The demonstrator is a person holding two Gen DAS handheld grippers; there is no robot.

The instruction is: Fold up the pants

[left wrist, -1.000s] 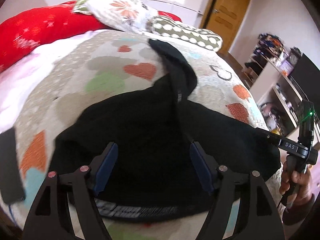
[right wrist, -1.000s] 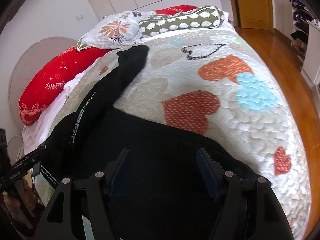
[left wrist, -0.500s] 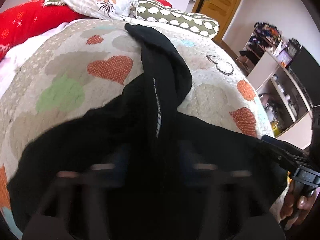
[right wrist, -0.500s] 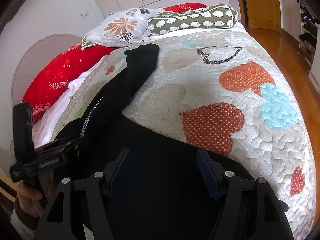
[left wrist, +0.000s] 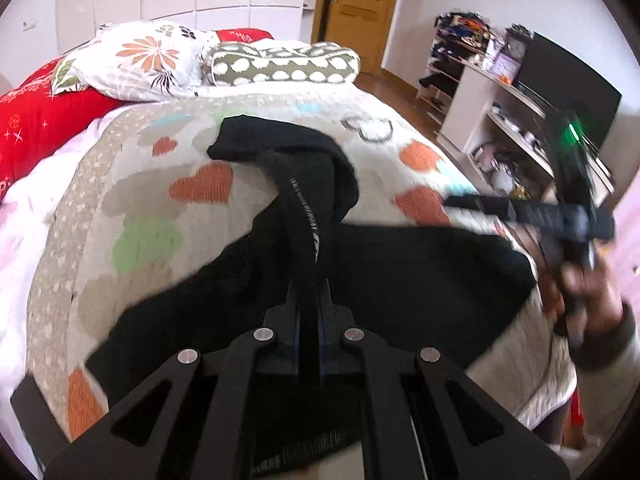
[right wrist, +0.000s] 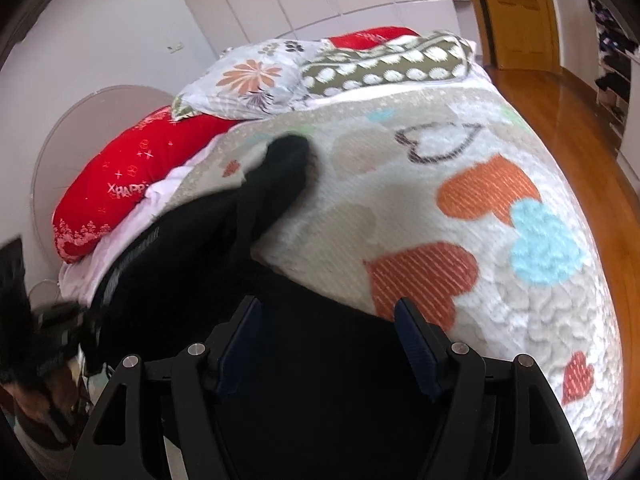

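On the bed, your left gripper pinches the pants; lift slowly while your right gripper, jaws opening, stays clear.

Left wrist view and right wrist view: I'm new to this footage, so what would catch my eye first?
The black pants sprawl across the near end of the heart-patterned quilt, one leg stretching toward the pillows. The left gripper is pinched shut on a raised ridge of that fabric, while the right gripper hovers open over the pants' right side. A bright red cushion lies along the bed's left edge.
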